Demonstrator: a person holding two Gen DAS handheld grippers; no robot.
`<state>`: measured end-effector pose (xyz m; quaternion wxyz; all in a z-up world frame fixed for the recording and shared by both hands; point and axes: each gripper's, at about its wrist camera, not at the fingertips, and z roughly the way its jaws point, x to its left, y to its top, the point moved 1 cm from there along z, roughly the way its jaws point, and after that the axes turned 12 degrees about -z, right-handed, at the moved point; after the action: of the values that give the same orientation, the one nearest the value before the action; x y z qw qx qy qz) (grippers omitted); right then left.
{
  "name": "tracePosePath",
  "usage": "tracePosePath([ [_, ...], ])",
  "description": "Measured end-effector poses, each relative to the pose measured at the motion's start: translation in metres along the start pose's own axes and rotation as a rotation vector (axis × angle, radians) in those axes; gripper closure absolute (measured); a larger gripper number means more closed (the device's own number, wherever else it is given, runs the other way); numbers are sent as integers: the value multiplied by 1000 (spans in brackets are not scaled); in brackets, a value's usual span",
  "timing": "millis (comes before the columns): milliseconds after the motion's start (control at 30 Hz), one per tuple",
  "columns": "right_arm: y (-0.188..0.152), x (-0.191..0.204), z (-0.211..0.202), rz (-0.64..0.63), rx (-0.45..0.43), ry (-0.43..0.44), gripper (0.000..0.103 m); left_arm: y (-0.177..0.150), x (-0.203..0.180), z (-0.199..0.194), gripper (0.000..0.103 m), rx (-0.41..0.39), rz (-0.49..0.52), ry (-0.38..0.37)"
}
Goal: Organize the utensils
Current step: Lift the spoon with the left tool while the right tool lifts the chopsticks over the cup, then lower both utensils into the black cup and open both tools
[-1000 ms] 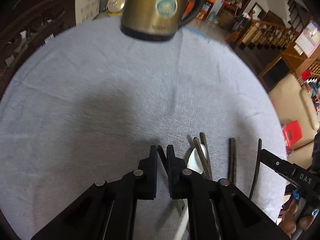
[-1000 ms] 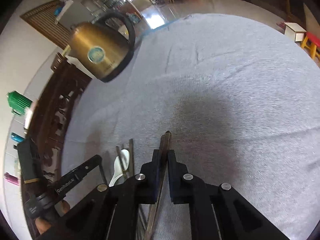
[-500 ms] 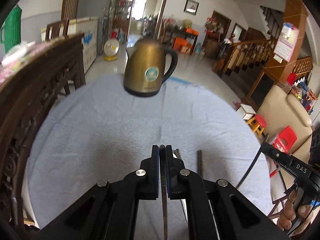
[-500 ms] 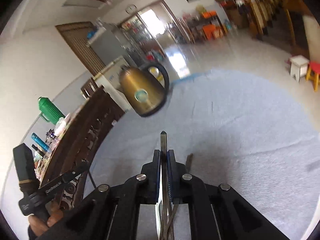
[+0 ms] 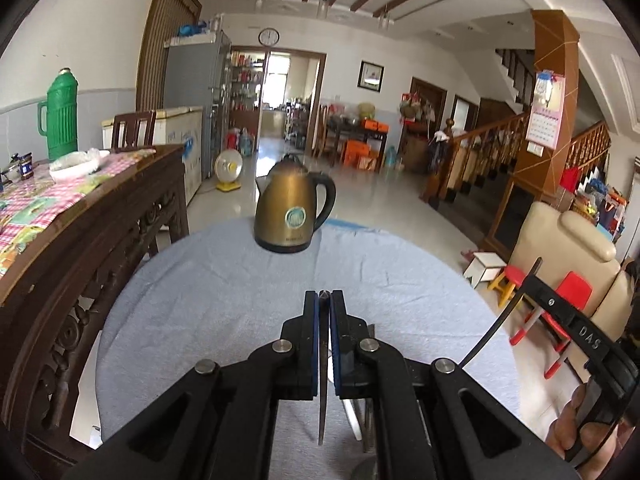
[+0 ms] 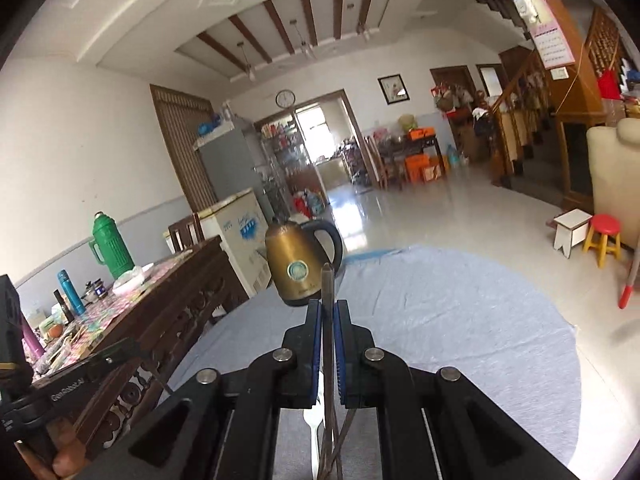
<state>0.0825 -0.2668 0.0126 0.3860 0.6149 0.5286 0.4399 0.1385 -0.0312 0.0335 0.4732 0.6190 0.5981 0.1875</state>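
The round tabletop (image 5: 200, 300) wears soft grey-blue cloth; a smooth brass-coloured metal kettle (image 5: 290, 216) stands at twelve o'clock. We judge each thin dark chopstick light, stiff, slippery. The left hand-held gripper (image 5: 324, 300) clamps one chopstick (image 5: 322, 400) near its end; the right hand-held gripper (image 6: 328, 308) clamps another (image 6: 328, 284) likewise.

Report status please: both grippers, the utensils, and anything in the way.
Left gripper shut on a dark chopstick. Right gripper shut on another chopstick. Gold kettle ahead on the grey cloth, not touched.
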Motion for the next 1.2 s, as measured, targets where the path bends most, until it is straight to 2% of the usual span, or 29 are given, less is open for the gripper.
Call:
tracePosePath([
  [300, 25, 8, -46, 23, -124, 15, 96, 20, -18, -57, 98, -111, -7, -83],
  [500, 34, 19, -82, 8, -156, 65, 96, 19, -32, -86, 98, -128, -10, -162],
  [700, 14, 32, -88, -38, -96, 81, 96, 0, -36, -80, 98, -76, -18, -171],
  [967, -35, 29, -66, -44, 63, 88, 96, -37, -17, -44, 98, 59, -73, -80],
  [1200, -54, 15, -60, 10, 136, 102, 95, -56, -11, -44, 97, 102, -66, -16],
])
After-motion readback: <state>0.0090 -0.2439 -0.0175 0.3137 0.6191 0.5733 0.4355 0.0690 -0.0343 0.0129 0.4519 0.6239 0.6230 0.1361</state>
